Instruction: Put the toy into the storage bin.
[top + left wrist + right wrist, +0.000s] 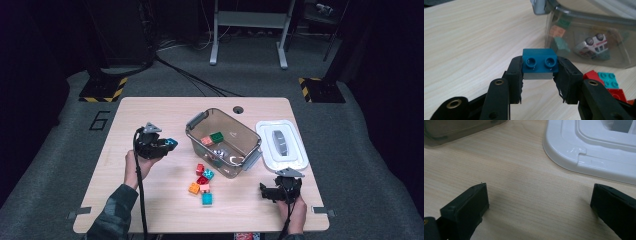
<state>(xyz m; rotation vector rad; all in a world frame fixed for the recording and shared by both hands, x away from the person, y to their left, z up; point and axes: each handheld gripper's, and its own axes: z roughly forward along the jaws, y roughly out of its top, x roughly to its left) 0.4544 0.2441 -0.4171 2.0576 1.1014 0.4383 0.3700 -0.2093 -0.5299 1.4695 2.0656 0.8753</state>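
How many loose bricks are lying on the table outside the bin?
5 that I can make out, clustered in front of the bin: red, teal, red, orange, teal. Others may be hidden.

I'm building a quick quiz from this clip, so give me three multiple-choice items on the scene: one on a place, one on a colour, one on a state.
1. Where does the white lid lie?
A. on the table to the right of the clear bin
B. on top of the bin
C. on the floor

2. What colour is the brick in the left gripper?
A. yellow
B. dark blue
C. white

3. How does the right gripper stand?
A. shut on a toy car
B. shut on the lid
C. open with nothing between its jaws

Answers: 1 A, the high view shows the lid flat on the table beside the clear bin. 2 B, the left gripper view shows a blue studded brick clamped. 3 C, the right gripper view shows bare table between wide jaws.
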